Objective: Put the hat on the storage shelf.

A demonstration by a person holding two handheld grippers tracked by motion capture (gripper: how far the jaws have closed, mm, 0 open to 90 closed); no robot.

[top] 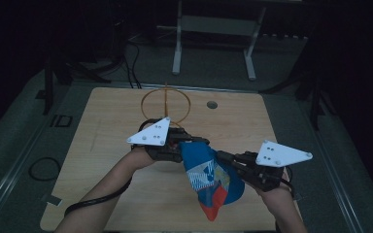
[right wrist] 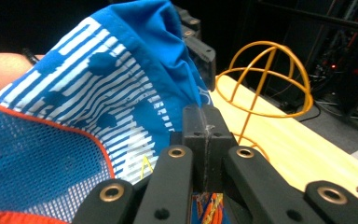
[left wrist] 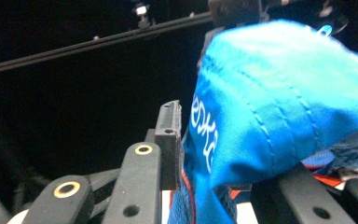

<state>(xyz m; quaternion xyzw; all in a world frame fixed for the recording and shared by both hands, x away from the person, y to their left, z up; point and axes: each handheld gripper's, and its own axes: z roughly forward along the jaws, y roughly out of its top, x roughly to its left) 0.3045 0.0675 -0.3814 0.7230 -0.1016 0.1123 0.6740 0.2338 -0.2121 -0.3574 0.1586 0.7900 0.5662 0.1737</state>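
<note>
A blue cap (top: 209, 179) with an orange mesh back and a white striped print hangs above the wooden table (top: 107, 121), held up between both grippers. My left gripper (top: 194, 143) is at its upper left edge. In the left gripper view its jaws (left wrist: 223, 140) stand apart, and the cap's blue crown (left wrist: 279, 93) lies between them and drapes over one jaw. My right gripper (top: 223, 158) comes in from the right. Its jaws (right wrist: 203, 121) are pressed together on the cap's fabric (right wrist: 98, 93).
An orange wire dome stand (top: 166, 104) rises at the back middle of the table, just behind the left gripper, and shows again as the stand (right wrist: 265, 79). A round hole (top: 212, 104) is right of it. White frame legs (top: 177, 43) and a cable loop (top: 43, 168) are on the floor.
</note>
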